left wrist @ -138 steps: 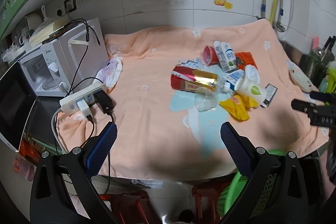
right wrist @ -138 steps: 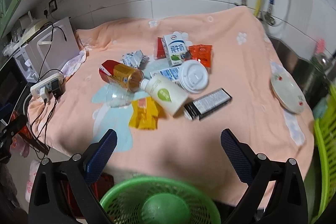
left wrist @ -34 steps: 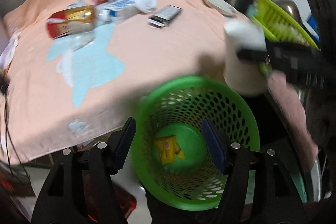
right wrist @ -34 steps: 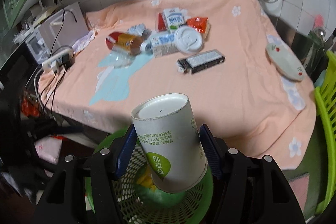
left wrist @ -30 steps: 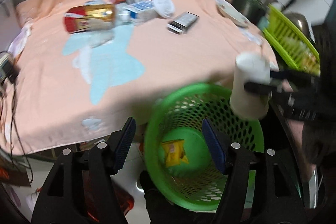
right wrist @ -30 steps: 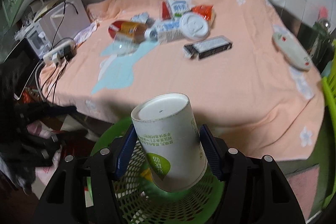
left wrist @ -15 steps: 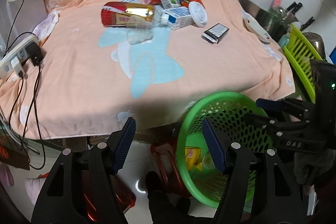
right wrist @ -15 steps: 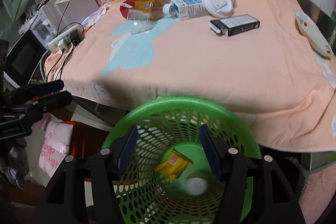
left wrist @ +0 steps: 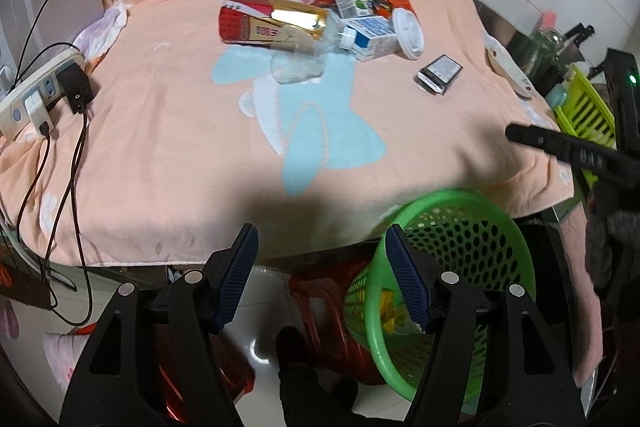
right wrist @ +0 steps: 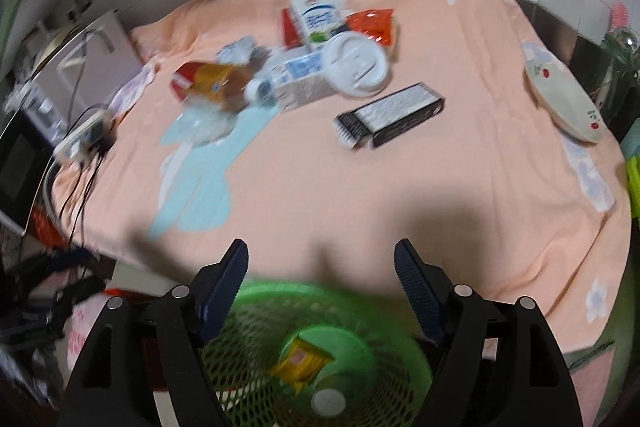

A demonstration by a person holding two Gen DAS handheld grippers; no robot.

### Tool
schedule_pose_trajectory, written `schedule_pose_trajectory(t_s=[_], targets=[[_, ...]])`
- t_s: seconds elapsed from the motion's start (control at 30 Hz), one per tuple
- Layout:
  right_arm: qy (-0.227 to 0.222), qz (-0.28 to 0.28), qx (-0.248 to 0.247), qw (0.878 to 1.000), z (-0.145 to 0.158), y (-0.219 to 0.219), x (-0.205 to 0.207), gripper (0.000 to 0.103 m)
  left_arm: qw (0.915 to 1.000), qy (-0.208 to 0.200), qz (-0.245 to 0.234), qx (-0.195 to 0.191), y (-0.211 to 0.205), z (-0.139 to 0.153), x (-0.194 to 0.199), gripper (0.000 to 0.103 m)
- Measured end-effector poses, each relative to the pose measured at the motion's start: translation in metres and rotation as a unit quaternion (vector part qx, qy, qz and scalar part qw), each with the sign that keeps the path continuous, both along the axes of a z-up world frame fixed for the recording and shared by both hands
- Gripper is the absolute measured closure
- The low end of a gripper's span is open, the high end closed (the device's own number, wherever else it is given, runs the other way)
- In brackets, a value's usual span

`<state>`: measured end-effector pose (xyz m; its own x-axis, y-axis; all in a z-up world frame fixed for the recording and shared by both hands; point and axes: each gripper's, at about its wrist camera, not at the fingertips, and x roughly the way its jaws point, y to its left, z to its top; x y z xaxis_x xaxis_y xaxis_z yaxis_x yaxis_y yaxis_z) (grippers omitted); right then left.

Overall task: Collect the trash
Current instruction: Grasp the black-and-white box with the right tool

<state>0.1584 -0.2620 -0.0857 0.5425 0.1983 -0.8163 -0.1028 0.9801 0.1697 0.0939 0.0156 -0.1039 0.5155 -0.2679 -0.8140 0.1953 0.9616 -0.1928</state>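
Right wrist view — black box [right wrist: 390, 115] flat on cloth, long axis running left-right.

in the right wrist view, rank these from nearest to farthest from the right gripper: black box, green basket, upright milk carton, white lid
1. green basket, directly below the right gripper, whose jaws are opening with nothing between them.
2. black box, mid-cloth, slightly right.
3. white lid, just beyond the box in the trash pile.
4. upright milk carton, behind the lid toward the wall.
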Motion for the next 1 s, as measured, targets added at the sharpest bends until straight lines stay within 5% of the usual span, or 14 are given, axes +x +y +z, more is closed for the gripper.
schedule_pose_trajectory(t_s=[0.6, 1.0], targets=[[0.085, -0.174, 0.043, 0.98, -0.03, -0.047, 0.172, 0.029, 0.9993, -0.003, 0.033, -0.018, 0.041, 0.004, 0.048, 0.036], [0.144, -0.224, 0.027, 0.964, -0.069, -0.047, 0.224, 0.03, 0.9985, -0.002, 0.05, -0.022, 0.053, 0.015, 0.106, 0.036]])
